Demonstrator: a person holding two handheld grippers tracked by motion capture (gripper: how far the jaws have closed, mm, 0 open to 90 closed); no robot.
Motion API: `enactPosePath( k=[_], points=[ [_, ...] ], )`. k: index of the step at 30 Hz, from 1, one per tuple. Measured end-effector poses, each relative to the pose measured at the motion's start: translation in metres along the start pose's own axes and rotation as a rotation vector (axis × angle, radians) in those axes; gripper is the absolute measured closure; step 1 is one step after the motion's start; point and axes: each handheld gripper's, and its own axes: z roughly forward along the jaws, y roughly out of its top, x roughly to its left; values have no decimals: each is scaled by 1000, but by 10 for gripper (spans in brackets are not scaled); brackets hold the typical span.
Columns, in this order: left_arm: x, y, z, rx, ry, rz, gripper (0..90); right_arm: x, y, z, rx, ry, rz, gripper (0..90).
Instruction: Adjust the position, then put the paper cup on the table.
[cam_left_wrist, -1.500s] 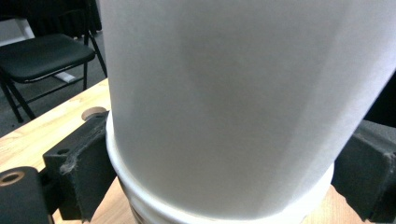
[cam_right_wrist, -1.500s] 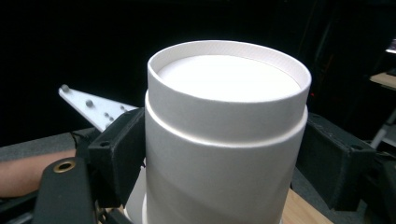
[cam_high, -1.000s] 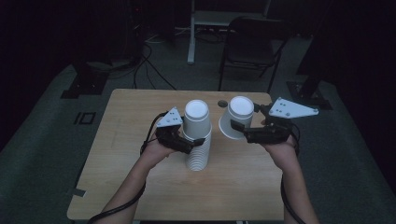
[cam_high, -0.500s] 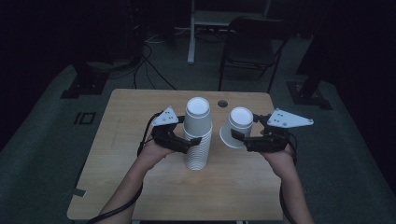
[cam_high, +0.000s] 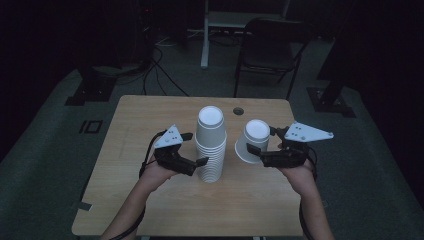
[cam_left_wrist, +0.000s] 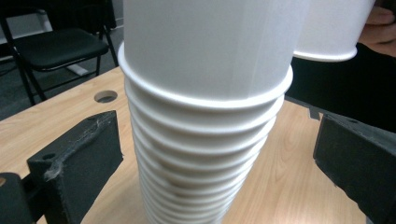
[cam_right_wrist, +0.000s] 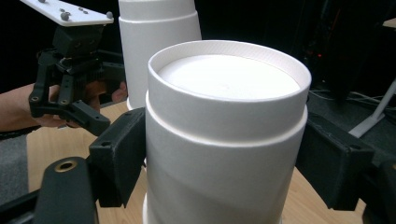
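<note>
A tall stack of upside-down white paper cups (cam_high: 211, 145) stands at the middle of the wooden table (cam_high: 150, 115). My left gripper (cam_high: 195, 148) is open around the stack's lower half, one jaw on each side. In the left gripper view the stack (cam_left_wrist: 205, 116) stands between the jaws with a gap at either side. My right gripper (cam_high: 261, 141) is shut on a single upside-down white cup (cam_high: 252, 139), tilted, just right of the stack. In the right gripper view both jaws press this cup (cam_right_wrist: 226, 135), and the stack (cam_right_wrist: 159, 42) rises behind it.
A round cable hole (cam_high: 238, 110) lies in the tabletop behind the cups. A black folding chair (cam_high: 270, 45) and a white table leg (cam_high: 204, 35) stand beyond the far edge. Cables (cam_high: 165, 60) run over the dark floor at the back left.
My right gripper has carried the single cup down and towards the person, a little away from the stack's top. The left gripper has stayed beside the stack.
</note>
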Motion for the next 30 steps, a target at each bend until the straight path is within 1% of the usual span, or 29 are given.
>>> enactPosePath(
  k=[2,3,5,7,9,12,16,17,20,24,25,26,30],
  points=[
    [-1,-5,-3,-8,-1,-4,13,1,-2,0,2,3,0,214],
    [-2,-7,-5,-13,13,-6,13,1,-3,-1,-1,4,3,214],
    [-3,-13,-9,-33,7,-30,13,3,-6,-1,0,7,3,214],
    [-5,-20,-13,-30,1,-41,13,5,-9,-1,4,16,3,214],
    [-8,-27,-15,-22,11,-38,13,6,-11,-2,4,20,3,214],
    [-11,-36,-18,-27,5,-59,13,8,-16,-3,-1,22,10,214],
    [-17,-47,-17,-11,2,-58,13,13,-22,-4,6,23,7,214],
    [-19,-50,-16,-6,4,-55,13,14,-24,-4,10,31,9,214],
    [-24,-58,-15,-18,-14,-89,13,16,-29,-6,7,36,18,214],
    [-33,-62,-10,-14,-36,-89,13,20,-35,-10,-1,34,22,214],
    [-36,-62,-8,-12,-40,-87,13,20,-36,-11,-3,41,23,214],
    [-38,-62,-6,-11,-54,-92,13,22,-37,-12,-3,36,23,214],
    [-47,-64,3,-16,-89,-89,13,27,-39,-14,-5,54,18,214]
  ],
)
